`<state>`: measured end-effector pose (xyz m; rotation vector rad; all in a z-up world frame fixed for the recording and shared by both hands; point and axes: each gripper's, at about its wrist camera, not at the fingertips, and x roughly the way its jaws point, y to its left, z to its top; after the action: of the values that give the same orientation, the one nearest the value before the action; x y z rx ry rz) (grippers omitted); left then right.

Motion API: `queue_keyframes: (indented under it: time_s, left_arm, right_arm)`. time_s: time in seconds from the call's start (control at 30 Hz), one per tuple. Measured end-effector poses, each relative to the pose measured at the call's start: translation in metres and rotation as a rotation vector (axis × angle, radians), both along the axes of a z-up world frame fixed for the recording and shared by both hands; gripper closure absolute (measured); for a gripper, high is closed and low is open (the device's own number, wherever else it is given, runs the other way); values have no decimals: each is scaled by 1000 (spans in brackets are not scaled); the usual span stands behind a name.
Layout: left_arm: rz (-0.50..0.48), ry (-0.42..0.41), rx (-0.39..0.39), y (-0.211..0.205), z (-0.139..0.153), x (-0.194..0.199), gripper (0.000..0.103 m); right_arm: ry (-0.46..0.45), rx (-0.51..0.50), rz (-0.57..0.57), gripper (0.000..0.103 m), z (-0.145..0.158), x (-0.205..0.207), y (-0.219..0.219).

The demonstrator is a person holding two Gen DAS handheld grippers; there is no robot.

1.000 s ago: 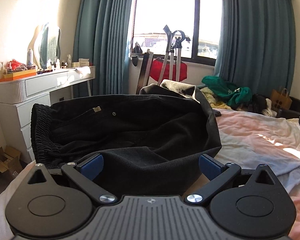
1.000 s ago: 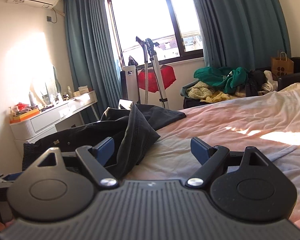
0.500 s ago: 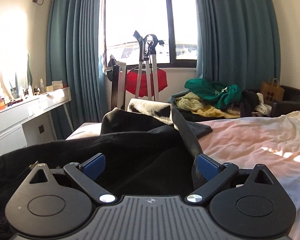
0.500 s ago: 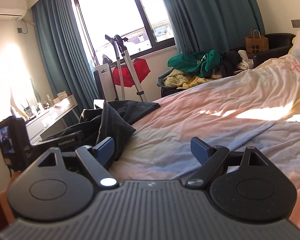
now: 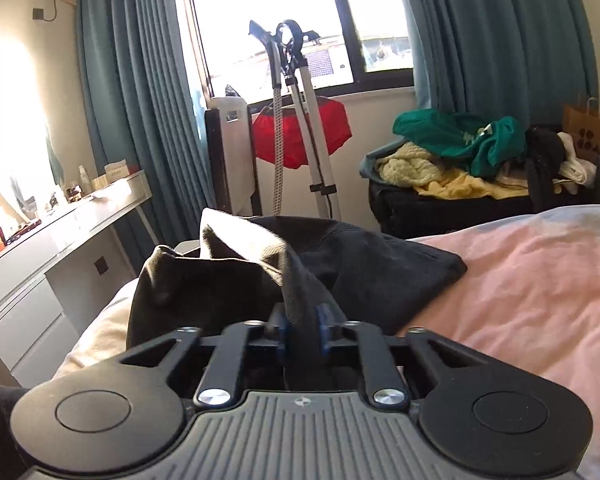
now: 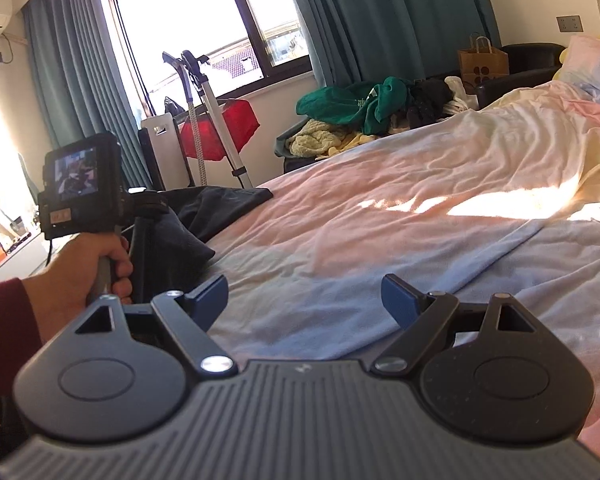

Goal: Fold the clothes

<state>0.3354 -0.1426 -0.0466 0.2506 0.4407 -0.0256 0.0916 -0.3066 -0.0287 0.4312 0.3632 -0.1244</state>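
A: Entry. The bed (image 6: 380, 216) took up most of both views, its pink and blue sheet rumpled, sun across the far half. What lay on it?

B: The black garment (image 5: 360, 276) lay bunched at the foot corner nearest the white dresser (image 5: 60, 240), with one flat flap reaching toward the window. A pile of other clothes (image 6: 356, 116) sat on a chair beyond the bed, well apart from it.

A: And your left gripper (image 5: 302, 330)?

B: You had it clamped on a ridge of the black cloth. A second earlier its fingers stood wide apart with the garment spread broad in front of them; half a second earlier they were still apart. At this moment the blue pads (image 5: 322, 330) met on a fold that rose between them. The pinch was made within that interval.

A: Meaning for the fold?

B: My judgement: you had hold of an edge or crease, so the cloth could be lifted or drawn over. Which edge it was, I could not tell.

A: Orientation?

B: The heap ran roughly away from you toward the window, its long axis along the bed's foot edge, the held ridge pointing back at the gripper.

A: Right gripper (image 6: 304, 300)?

B: Fingers spread, nothing between them, over bare sheet. Your left hand (image 6: 88, 272) showed beside it, gripping the handle.
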Motion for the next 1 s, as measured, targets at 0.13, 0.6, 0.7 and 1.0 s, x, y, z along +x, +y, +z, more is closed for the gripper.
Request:
queue_keyframes:
  time_s: [0.13, 0.6, 0.7, 1.0]
  left_arm:
    - [-134, -53, 37, -10, 18, -43, 100]
    - [-324, -39, -110, 51, 4, -303, 100]
    - [-262, 4, -150, 66, -10, -322, 99]
    - [-161, 50, -393, 110, 6, -302, 98]
  right_arm:
    - [10, -11, -6, 18, -8, 11, 0]
    - [-57, 98, 7, 18, 10, -34, -11]
    - [-20, 220, 43, 18, -1, -34, -16]
    - [35, 486, 76, 28, -31, 0, -27]
